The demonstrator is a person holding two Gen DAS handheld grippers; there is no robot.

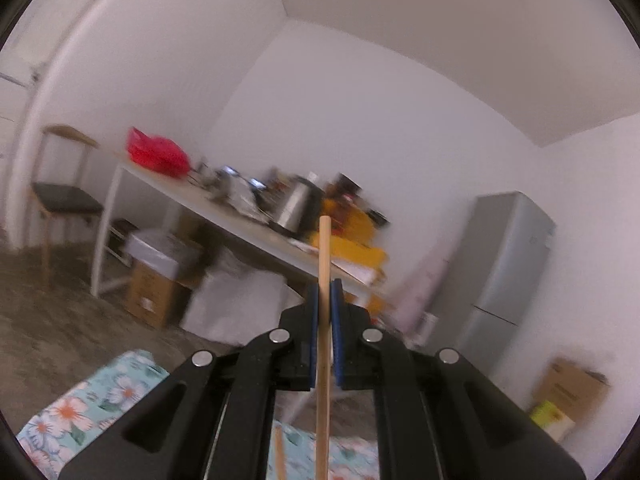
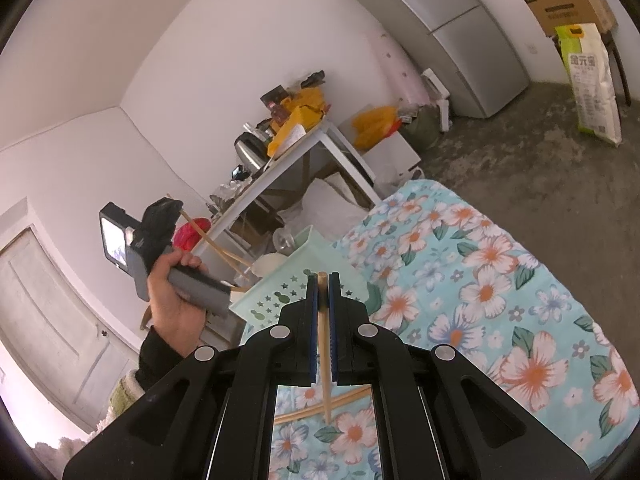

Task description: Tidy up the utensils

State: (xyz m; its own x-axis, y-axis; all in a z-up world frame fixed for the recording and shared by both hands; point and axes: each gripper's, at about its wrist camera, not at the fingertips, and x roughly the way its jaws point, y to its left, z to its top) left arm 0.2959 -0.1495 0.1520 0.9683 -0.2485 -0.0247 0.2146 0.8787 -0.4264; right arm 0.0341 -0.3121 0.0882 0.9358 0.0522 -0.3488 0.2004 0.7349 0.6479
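Observation:
My left gripper (image 1: 325,286) is shut on a wooden chopstick (image 1: 323,320) that stands upright between the blue pads, raised above the floral tablecloth (image 1: 92,400). In the right wrist view the left gripper (image 2: 176,208) shows at the left, held in a hand, its chopstick (image 2: 216,246) slanting down toward a mint-green perforated basket (image 2: 296,276). My right gripper (image 2: 322,280) is shut on another wooden chopstick (image 2: 325,352), just in front of the basket. One more chopstick (image 2: 320,406) lies on the tablecloth (image 2: 480,300) below.
A white bowl (image 2: 268,264) and a glass (image 2: 285,240) sit beside the basket. Behind stands a cluttered white table (image 1: 224,220) with a kettle (image 1: 296,204), a red bag (image 1: 156,154) and yellow bags. A chair (image 1: 60,196), cardboard boxes (image 1: 152,292) and a grey fridge (image 1: 504,264) line the room.

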